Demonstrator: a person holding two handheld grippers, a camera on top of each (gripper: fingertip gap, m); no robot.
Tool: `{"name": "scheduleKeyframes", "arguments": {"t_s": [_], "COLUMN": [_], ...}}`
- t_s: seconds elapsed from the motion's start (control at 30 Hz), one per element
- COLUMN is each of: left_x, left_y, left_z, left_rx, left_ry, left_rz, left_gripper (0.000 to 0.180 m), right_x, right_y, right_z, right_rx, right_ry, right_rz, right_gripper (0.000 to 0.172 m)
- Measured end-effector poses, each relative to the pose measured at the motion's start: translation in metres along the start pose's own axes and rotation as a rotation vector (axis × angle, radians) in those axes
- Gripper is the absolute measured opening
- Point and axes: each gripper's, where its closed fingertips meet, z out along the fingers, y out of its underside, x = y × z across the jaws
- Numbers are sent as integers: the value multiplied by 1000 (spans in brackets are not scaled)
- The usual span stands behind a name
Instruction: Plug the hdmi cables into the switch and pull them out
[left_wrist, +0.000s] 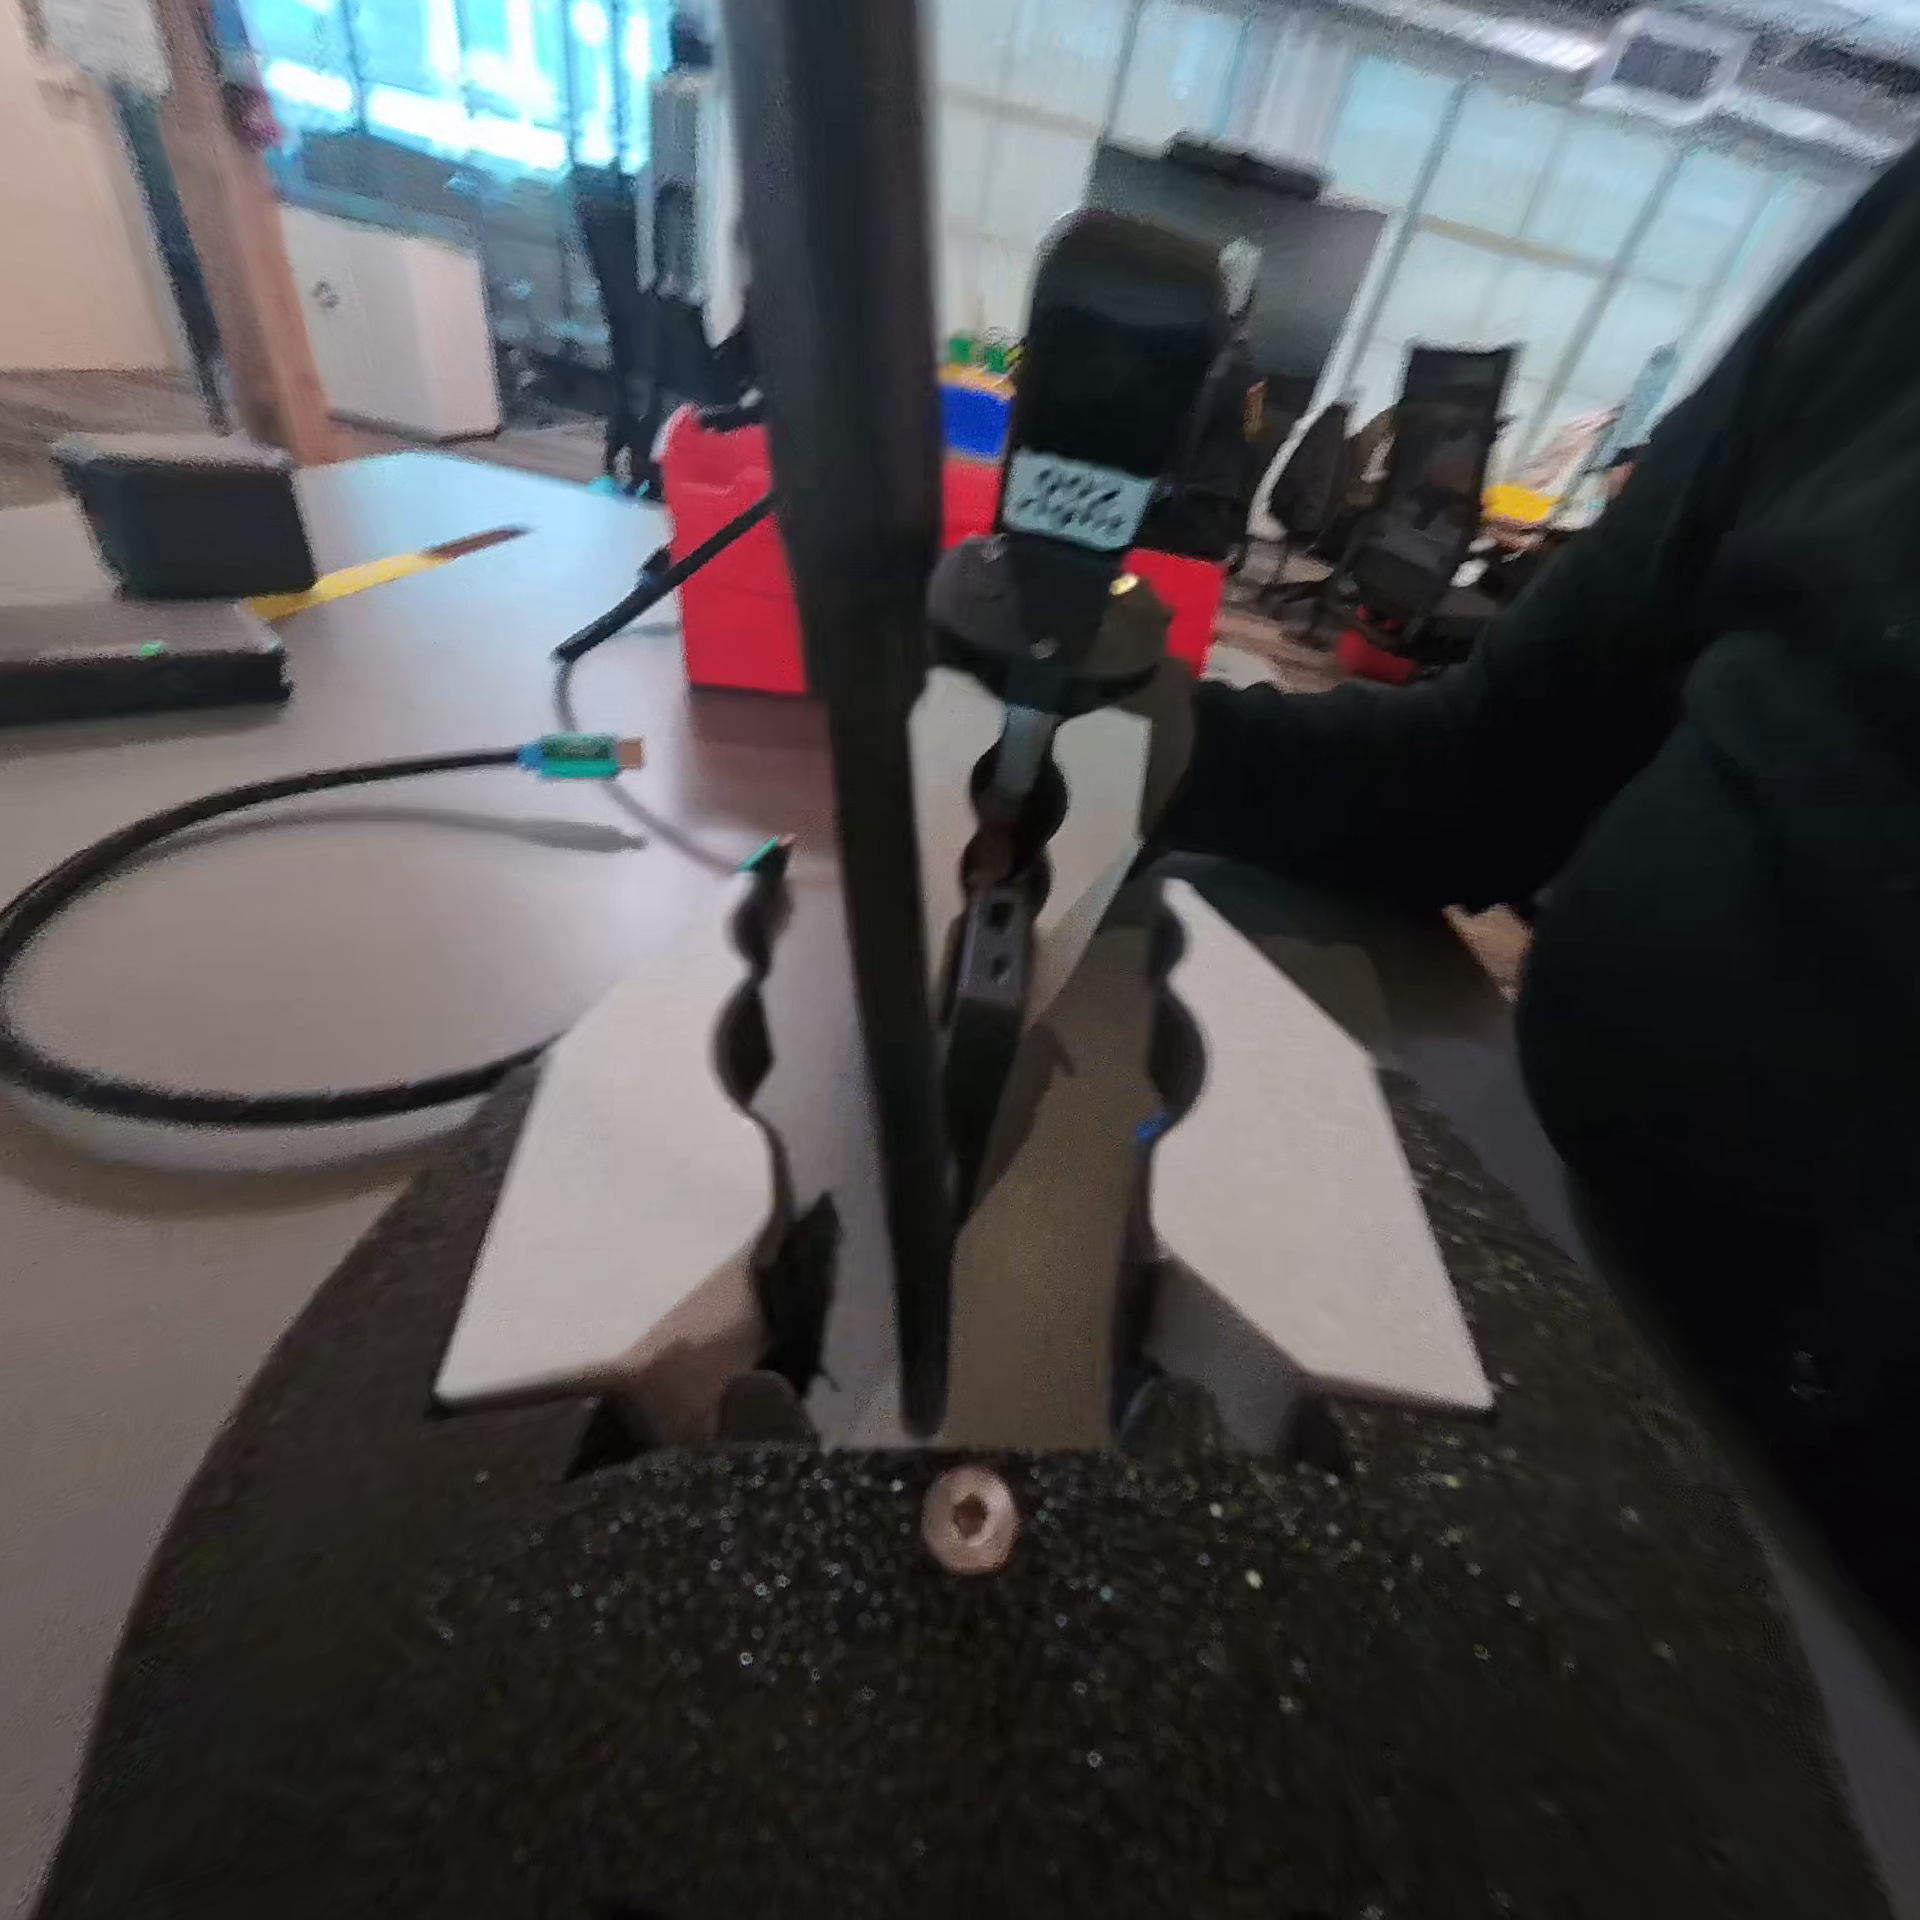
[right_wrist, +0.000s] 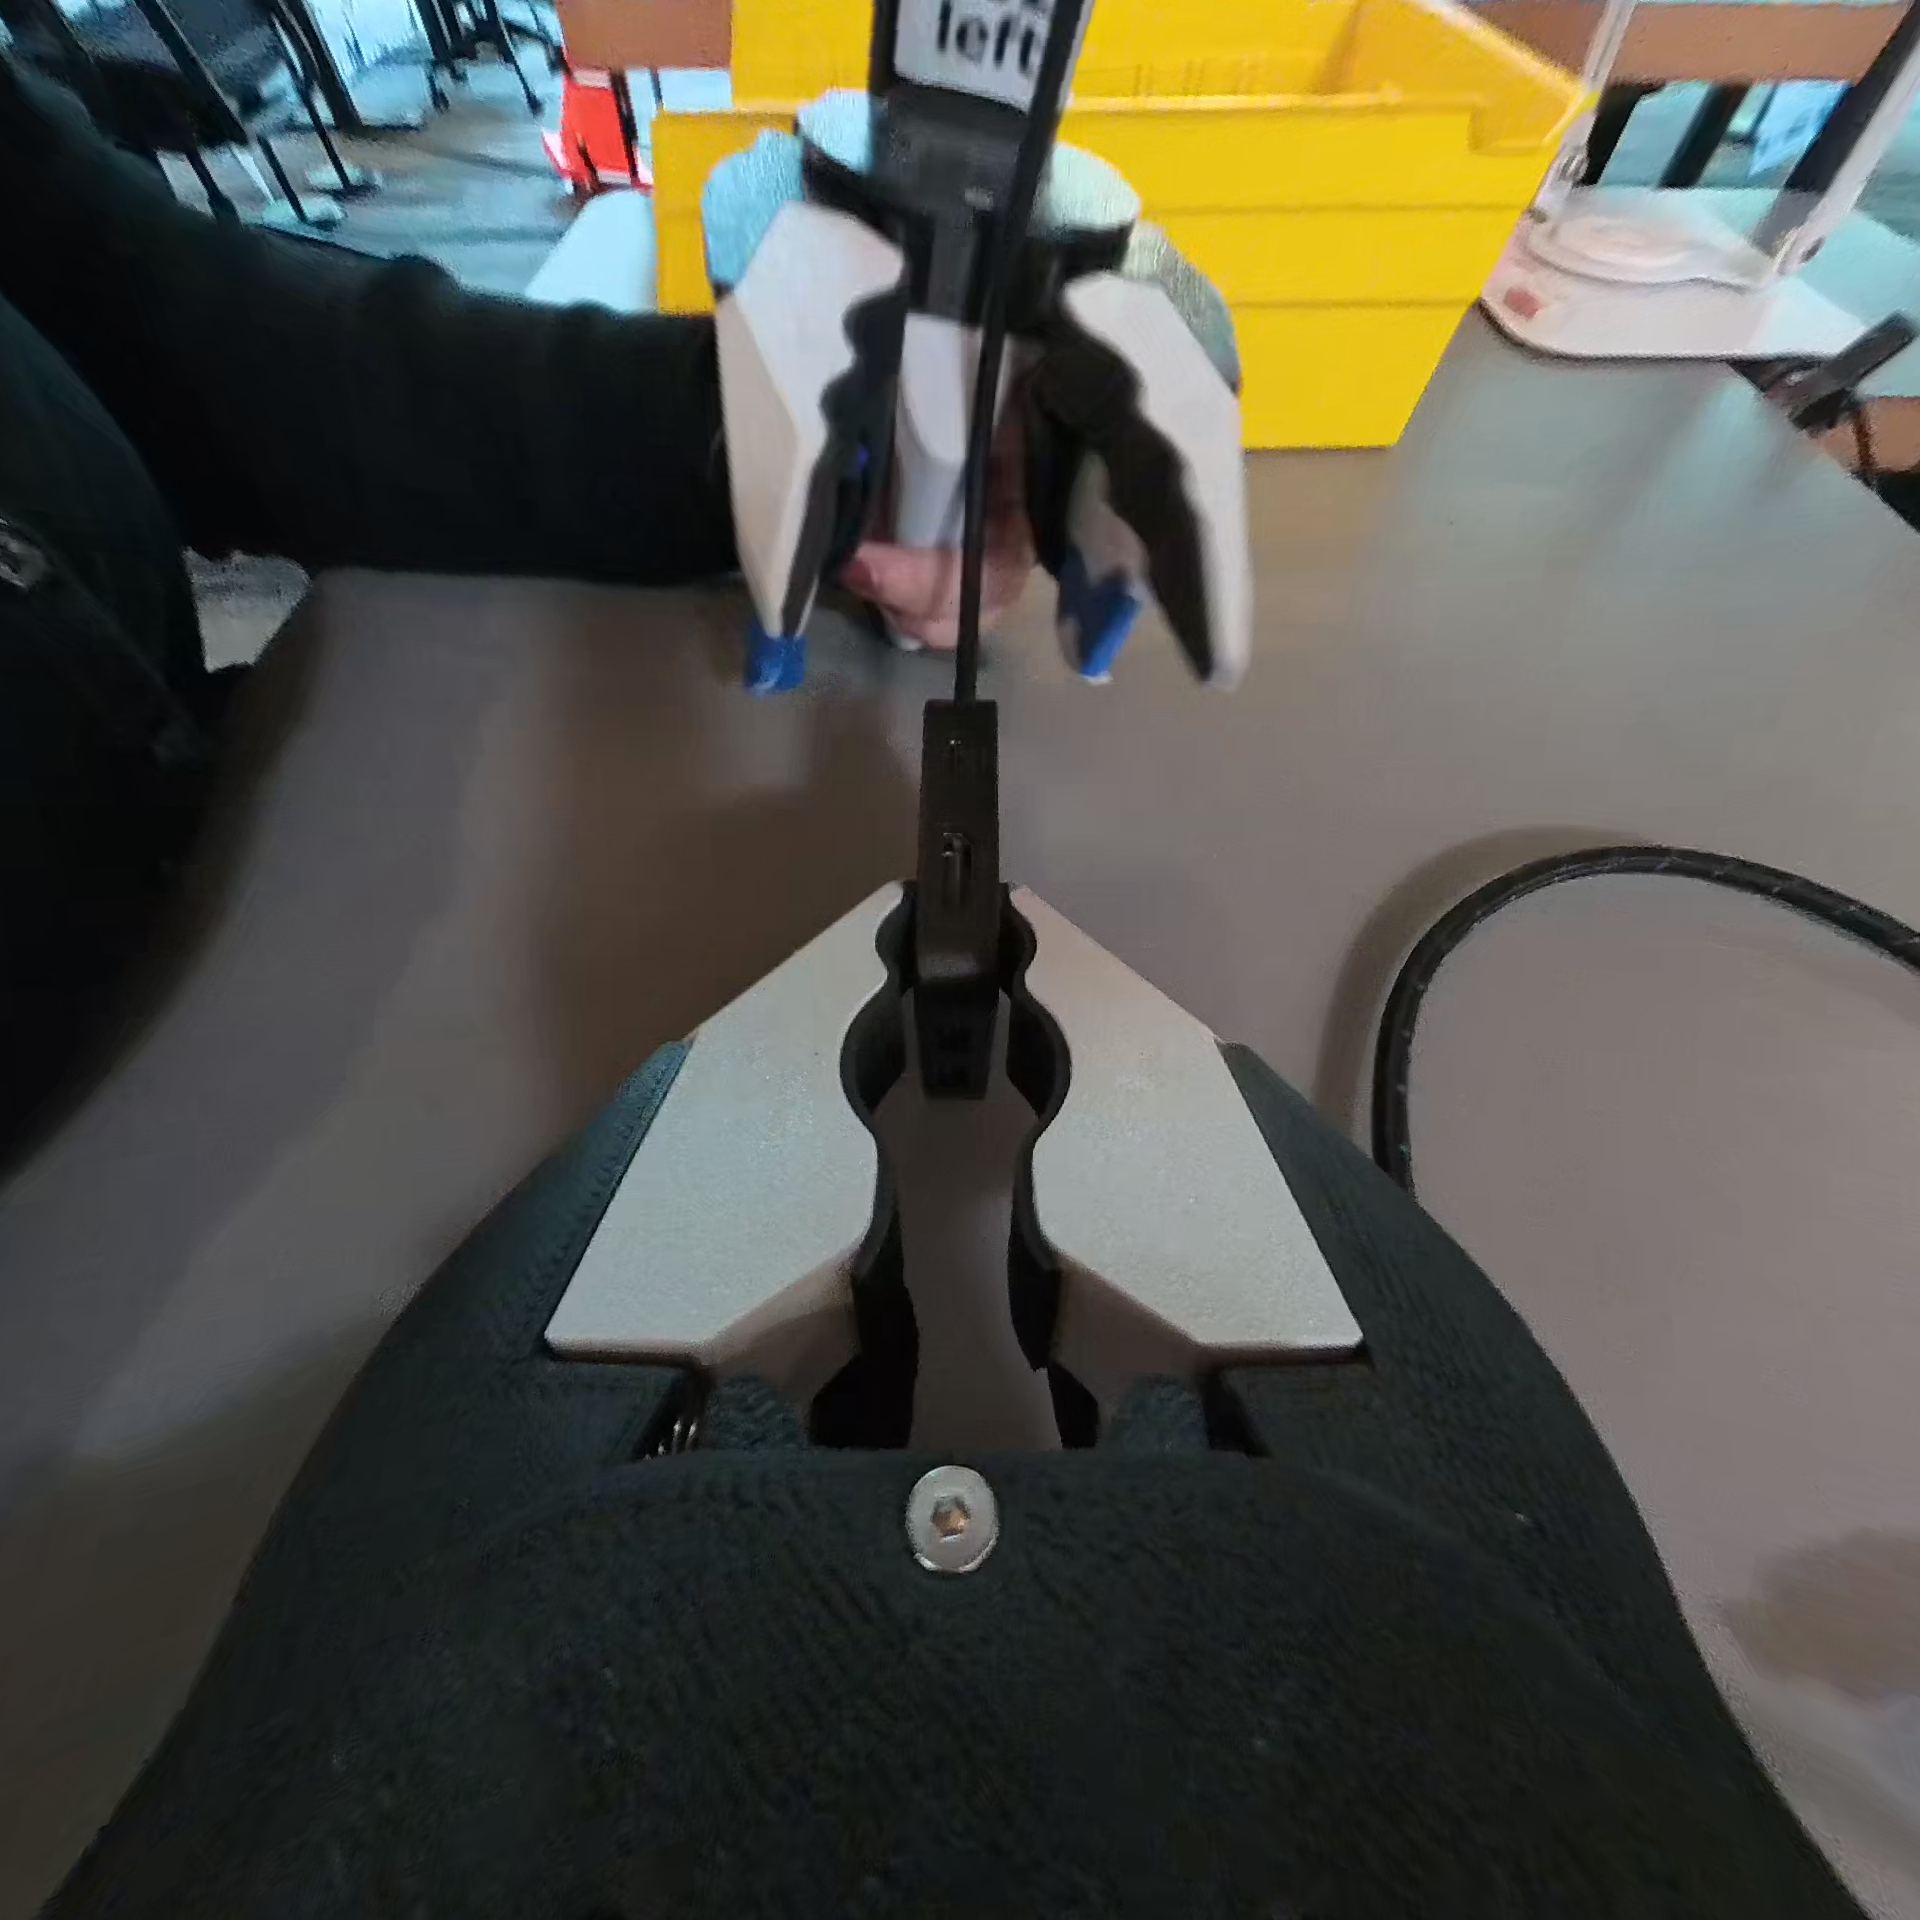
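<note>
Between right tool's (right_wrist: 958, 914) fingertips: black HDMI switch (right_wrist: 956, 831), held edge-on above brown surface (right_wrist: 520, 935), pads pressed on both sides. Thin black cable (right_wrist: 982, 468) rises from switch's far end, passing between left tool's (right_wrist: 935, 665) wide-spread fingers without contact. Green-blue HDMI plug (left_wrist: 577, 753) on braided black cable lies on surface, well apart from switch.

Black gripper (right_wrist: 961, 940); pale fingers (right_wrist: 1143, 1143); silver screw (right_wrist: 951, 1522)
</note>
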Motion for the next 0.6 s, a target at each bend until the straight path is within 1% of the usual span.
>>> {"name": "scheduleKeyframes", "arguments": {"t_s": [0.03,0.07,0.1,0.13,0.2,0.23,0.33,0.37,0.4,0.43,0.47,0.5,0.53,0.6], "left_x": [-4,-4,-2,1,12,17,18,16,12,11,11,11,11,10], "left_y": [7,14,19,23,31,33,37,40,44,47,49,50,52,55], "left_z": [1,3,5,8,11,12,13,13,12,12,11,11,11,12], "left_rx": [-44,-90,-122,-151,-203,-218,-240,-263,-288,-307,-321,-331,-342,-363], "left_ry": [-25,-23,-8,8,61,90,79,68,48,43,45,46,43,38], "left_rz": [-7,-12,-14,-5,29,47,77,71,68,70,74,83,90,96], "left_gripper": [85,86,82,71,31,16,11,11,11,11,11,11,11,11], "right_x": [0,0,-2,-4,-8,-8,-9,-7,1,14,31,46,60,81], "right_y": [-3,-8,-13,-19,-26,-25,-25,-31,-39,-47,-50,-48,-41,-16], "right_z": [-2,-4,-7,-9,-11,-10,-13,-19,-28,-38,-47,-52,-53,-51], "right_rx": [27,57,93,128,168,162,168,198,238,268,269,228,140,-127], "right_ry": [-4,-10,-22,-39,-68,-70,-91,-89,-65,-16,48,106,157,205], "right_rz": [-3,-1,3,9,19,22,36,49,76,108,132,139,137,119], "right_gripper": [12,12,12,12,12,12,13,17,27,30,30,31,30,31]}}
